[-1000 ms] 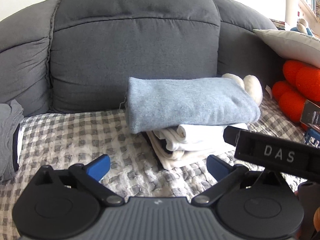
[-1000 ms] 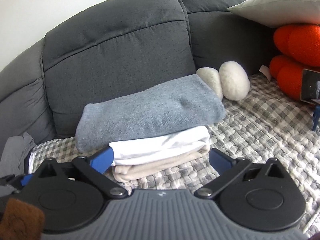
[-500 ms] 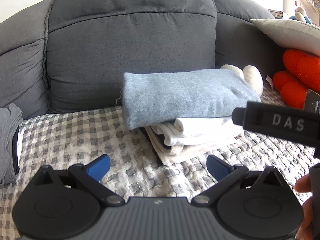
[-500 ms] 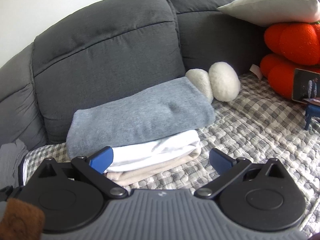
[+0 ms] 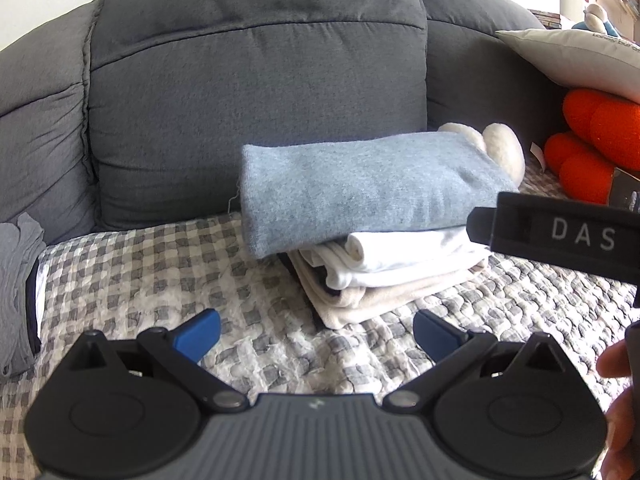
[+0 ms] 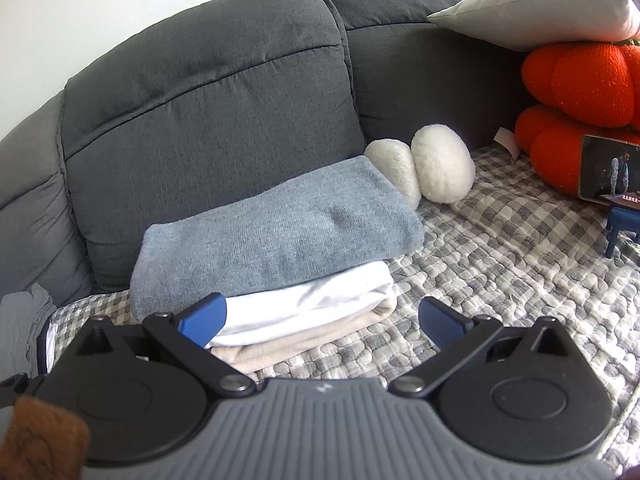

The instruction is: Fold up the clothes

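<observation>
A stack of folded clothes rests on the checked sofa cover [image 5: 152, 272]: a grey-blue garment [image 5: 360, 188] on top, a white one [image 5: 404, 252] under it, a beige one [image 5: 384, 296] at the bottom. In the right wrist view the same grey-blue garment [image 6: 280, 232], white layer [image 6: 312, 300] and beige layer [image 6: 304, 340] show. My left gripper [image 5: 316, 334] is open, short of the stack, holding nothing. My right gripper [image 6: 322, 320] is open too, its left finger [image 6: 202, 320] in front of the white layer's edge. The right gripper's body [image 5: 560, 232] crosses the left wrist view.
Dark grey sofa cushions [image 5: 256, 92] rise behind the stack. Another grey pile [image 5: 16, 288] lies at the left. White plush balls [image 6: 436, 168], orange plush cushions [image 6: 580, 92], a pale pillow [image 6: 552, 8] and a phone on a small blue stand [image 6: 608, 172] sit on the right.
Both grippers have drawn back and shifted slightly, so the stack sits a little farther and more to the right in each view. The jaws stay open; the stack has not moved.
</observation>
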{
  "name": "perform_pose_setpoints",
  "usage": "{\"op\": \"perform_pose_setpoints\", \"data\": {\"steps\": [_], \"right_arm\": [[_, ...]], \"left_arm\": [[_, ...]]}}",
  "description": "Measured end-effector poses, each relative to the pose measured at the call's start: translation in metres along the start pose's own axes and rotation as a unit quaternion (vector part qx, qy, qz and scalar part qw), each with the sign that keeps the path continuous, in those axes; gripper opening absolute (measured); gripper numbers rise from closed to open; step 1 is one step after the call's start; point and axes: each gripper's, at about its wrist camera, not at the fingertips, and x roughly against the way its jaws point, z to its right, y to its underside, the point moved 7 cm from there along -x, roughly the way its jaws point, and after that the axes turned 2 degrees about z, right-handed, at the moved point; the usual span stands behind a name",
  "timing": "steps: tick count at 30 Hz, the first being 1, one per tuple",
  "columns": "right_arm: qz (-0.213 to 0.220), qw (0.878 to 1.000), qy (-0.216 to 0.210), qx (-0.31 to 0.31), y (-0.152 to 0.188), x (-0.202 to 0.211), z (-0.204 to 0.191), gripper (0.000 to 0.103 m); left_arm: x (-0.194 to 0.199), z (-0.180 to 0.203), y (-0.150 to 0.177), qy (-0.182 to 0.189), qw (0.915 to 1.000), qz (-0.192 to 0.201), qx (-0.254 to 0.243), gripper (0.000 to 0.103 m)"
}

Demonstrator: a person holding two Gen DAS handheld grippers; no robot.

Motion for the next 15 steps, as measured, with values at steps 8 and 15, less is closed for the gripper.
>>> {"op": "perform_pose_setpoints", "data": {"steps": [8, 15], "right_arm": [[0.001, 1.000, 0.002, -0.003, -0.0010, 0.0023, 0.0014, 0.103], [-0.001, 1.000, 0.001, 0.001, -0.0008, 0.0013, 0.0003, 0.103]], "left_arm": [[-0.0004, 0.0025, 0.0001, 0.001, 1.0000, 0.000, -0.009, 0.102], [-0.0023, 0.0032, 0.0008, 0.006, 0.9999, -0.004, -0.007, 0.102]]}}
